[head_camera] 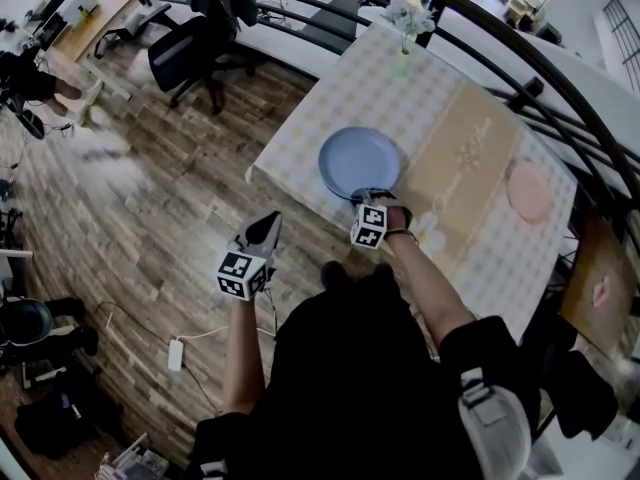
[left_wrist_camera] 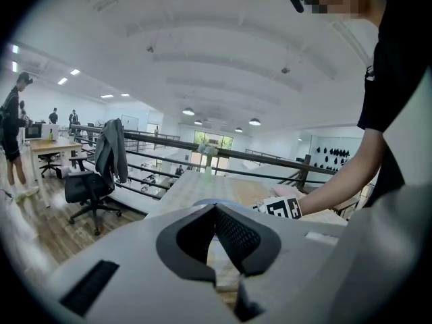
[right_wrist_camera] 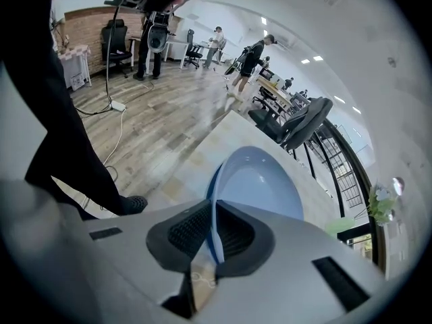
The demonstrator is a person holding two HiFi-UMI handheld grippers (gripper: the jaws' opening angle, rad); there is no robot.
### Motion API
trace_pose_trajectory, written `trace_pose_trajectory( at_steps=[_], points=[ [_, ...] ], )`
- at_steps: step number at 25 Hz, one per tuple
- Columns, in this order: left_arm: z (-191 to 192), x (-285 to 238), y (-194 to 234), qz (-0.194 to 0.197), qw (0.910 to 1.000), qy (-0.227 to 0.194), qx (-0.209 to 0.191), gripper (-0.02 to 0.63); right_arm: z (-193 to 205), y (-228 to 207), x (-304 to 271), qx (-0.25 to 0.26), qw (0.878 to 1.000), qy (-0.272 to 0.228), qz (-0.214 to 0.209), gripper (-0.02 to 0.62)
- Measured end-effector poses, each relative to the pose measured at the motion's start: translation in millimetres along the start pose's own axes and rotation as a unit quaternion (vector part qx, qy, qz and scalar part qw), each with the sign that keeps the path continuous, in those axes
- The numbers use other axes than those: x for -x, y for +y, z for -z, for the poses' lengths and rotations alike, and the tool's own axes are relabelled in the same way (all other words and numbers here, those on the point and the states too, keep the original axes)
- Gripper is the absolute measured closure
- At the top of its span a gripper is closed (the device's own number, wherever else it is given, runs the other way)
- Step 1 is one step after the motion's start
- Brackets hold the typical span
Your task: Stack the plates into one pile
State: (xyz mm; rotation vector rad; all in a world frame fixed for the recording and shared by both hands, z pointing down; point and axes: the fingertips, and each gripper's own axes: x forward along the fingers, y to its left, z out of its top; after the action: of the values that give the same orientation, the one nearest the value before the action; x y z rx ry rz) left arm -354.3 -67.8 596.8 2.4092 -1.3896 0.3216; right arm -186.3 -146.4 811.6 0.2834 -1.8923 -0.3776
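Right gripper jaws clamped on the near rim of the blue plate at the table's near edge | left gripper jaws together, empty, off table | pink plate well apart, far right | risk: thin rim pinch may let the plate tilt and slip

Table middle is passable — the beige runner lies open between the blue plate by the near edge and the pink plate at the right end. The far side is tight: a vase of flowers stands at the far edge, with the black railing just behind the table. Left of the table is open wood floor — office chair well apart; the person's right arm crosses the near edge.
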Motion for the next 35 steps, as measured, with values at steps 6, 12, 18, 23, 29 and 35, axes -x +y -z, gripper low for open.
trace_pose_trajectory(
  at_steps=[6,12,18,23,29,35],
  points=[
    [2.8,1.2,-3.2,0.002,1.0,0.003,0.001,0.606,0.7,8.6,-1.2,-0.014,1.0,0.001,-0.013,0.538],
    [3.3,-8.8,-17.2,0.018,0.9998,0.006,0.002,0.606,-0.4,0.7,6.1,-0.025,1.0,-0.006,-0.001,0.531],
    [-3.6,-26.4,-32.8,0.039,0.9992,0.006,-0.006,0.606,13.3,-12.2,24.2,-0.056,0.998,-0.016,0.018,0.535],
    [-10.9,-44.5,-46.1,0.059,0.9981,0.008,-0.014,0.606,31.0,-25.7,38.4,-0.091,0.995,-0.015,0.036,0.558],
    [-18.1,-66.4,-73.3,0.09,0.9955,0.013,-0.028,0.606,65.0,-30.7,58.5,-0.123,0.991,-0.005,0.049,0.589],
    [-25.6,-85.5,-94.0,0.118,0.9924,0.014,-0.035,0.606,98.0,-35.8,80.5,-0.148,0.986,0.011,0.071,0.595]
  ],
)
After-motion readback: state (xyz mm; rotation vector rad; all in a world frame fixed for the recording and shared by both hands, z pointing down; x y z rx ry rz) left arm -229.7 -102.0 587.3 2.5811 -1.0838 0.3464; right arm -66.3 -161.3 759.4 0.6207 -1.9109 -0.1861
